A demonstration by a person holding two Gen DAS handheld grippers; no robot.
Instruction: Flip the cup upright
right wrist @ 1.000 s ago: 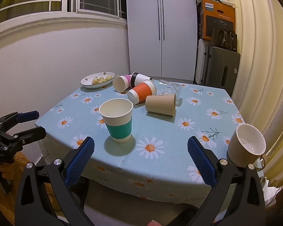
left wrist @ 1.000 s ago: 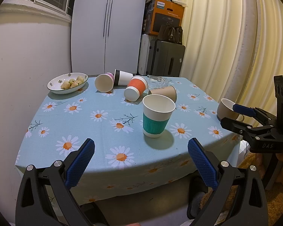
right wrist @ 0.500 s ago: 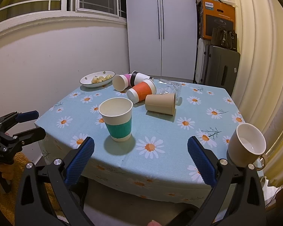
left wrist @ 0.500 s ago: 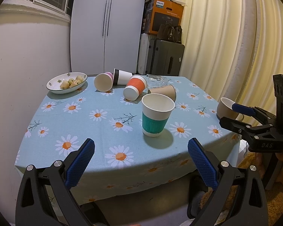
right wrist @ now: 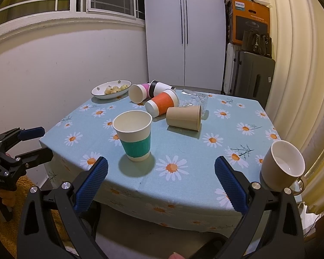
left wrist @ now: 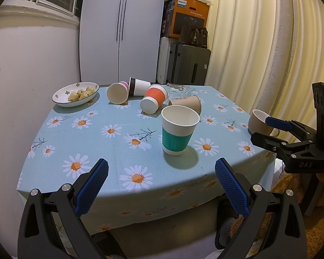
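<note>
A teal-banded paper cup [left wrist: 178, 129] [right wrist: 135, 136] stands upright on the daisy tablecloth [left wrist: 86, 142]. Behind it several cups lie on their sides: an orange one [left wrist: 154, 99] [right wrist: 163, 103], a brown one [left wrist: 186, 103] [right wrist: 183, 118], a pink one [left wrist: 117, 92] and a black-and-white one [left wrist: 139, 89]. My left gripper [left wrist: 161, 183] is open and empty, at the table's near edge. My right gripper [right wrist: 161, 183] is open and empty too; it also shows in the left wrist view [left wrist: 267, 129].
A bowl of food [left wrist: 75, 93] sits at the far left. A clear glass [right wrist: 194, 101] lies behind the brown cup. A beige mug [right wrist: 281, 165] stands at the right table edge. Suitcases [left wrist: 188, 64] and curtains [left wrist: 259, 43] lie beyond.
</note>
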